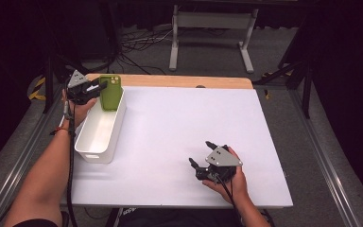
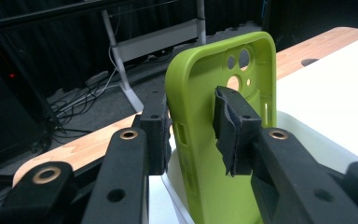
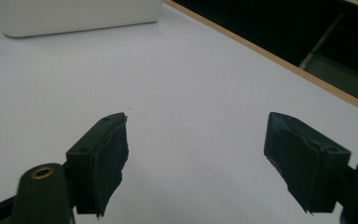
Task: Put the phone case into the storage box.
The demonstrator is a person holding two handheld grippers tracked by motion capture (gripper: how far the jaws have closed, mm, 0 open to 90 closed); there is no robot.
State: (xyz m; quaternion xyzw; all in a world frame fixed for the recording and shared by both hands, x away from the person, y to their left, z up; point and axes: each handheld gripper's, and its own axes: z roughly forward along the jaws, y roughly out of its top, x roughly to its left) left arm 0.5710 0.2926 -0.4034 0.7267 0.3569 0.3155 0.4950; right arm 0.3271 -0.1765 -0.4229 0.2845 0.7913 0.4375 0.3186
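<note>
Up at the far left corner of the counter [image 1: 184, 127], the left gripper [image 1: 97, 88] has its jaws closed on a green phone case [image 1: 110, 92], one pad on the outer back and the other pressed inside the shell. From the left gripper view the phone case [image 2: 214, 116] stands upright, camera cut-outs at the top, its open inner side facing the near pad, and the left gripper [image 2: 193, 133] pinches one of its long side walls. The case hangs over the far end of a white bin [image 1: 99, 130], its lower edge down near or inside the bin's rim; I cannot tell whether it touches the bottom. The bin runs lengthwise along the left edge of the counter, and nothing else is visible inside it.

Well apart from all that, near the front edge and right of the middle, the right gripper [image 1: 202, 153] rests low over the white surface with its jaws spread wide and nothing between them. In the right gripper view the right gripper [image 3: 196, 158] looks across bare white counter toward the bin [image 3: 74, 16], with the wooden edge strip [image 3: 279, 60] of the counter running off to the right.
</note>
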